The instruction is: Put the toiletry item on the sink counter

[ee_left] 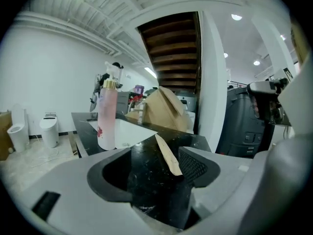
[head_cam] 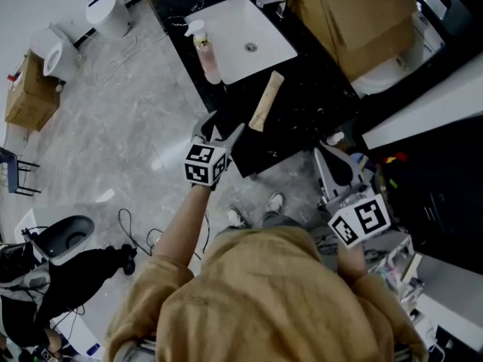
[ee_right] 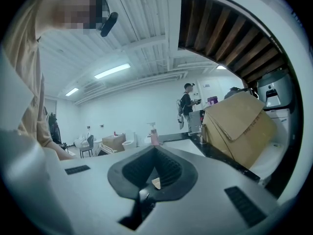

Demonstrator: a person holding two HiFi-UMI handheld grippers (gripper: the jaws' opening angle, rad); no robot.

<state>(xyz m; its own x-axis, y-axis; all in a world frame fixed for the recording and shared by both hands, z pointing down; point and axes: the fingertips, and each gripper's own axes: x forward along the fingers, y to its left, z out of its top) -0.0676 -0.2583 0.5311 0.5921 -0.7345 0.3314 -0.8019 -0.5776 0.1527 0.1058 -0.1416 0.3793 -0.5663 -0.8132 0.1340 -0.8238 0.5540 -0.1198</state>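
Lying flat on the black sink counter (head_cam: 302,119), the tan toiletry tube (head_cam: 267,101) sits beyond the tips of the left gripper (head_cam: 224,130), clear of both jaws. The left gripper's jaws stand wide apart with nothing gripped between them.

In the left gripper view, the left gripper (ee_left: 155,153) looks along the counter (ee_left: 146,175). The tube (ee_left: 167,155) runs away from the jaws at a slant. Its near end lies close against the inner face of the right-hand jaw, and whether it touches that jaw cannot be told. The left-hand jaw is well apart from the tube. A pink pump bottle (ee_left: 107,114) stands upright ahead of the left-hand jaw, beside the white basin (head_cam: 234,36). A cardboard box (ee_left: 164,109) stands far ahead of the jaw opening.

The right gripper (head_cam: 326,157) is held off the counter's near corner, well apart from the tube. In the right gripper view, the right gripper (ee_right: 155,150) has its jaw tips meeting. A small pale tan patch shows in the gap below the tips; what it is cannot be told. The pump bottle (ee_right: 153,136) stands straight ahead of the closed tips, and the cardboard box (ee_right: 239,126) lies to their right.
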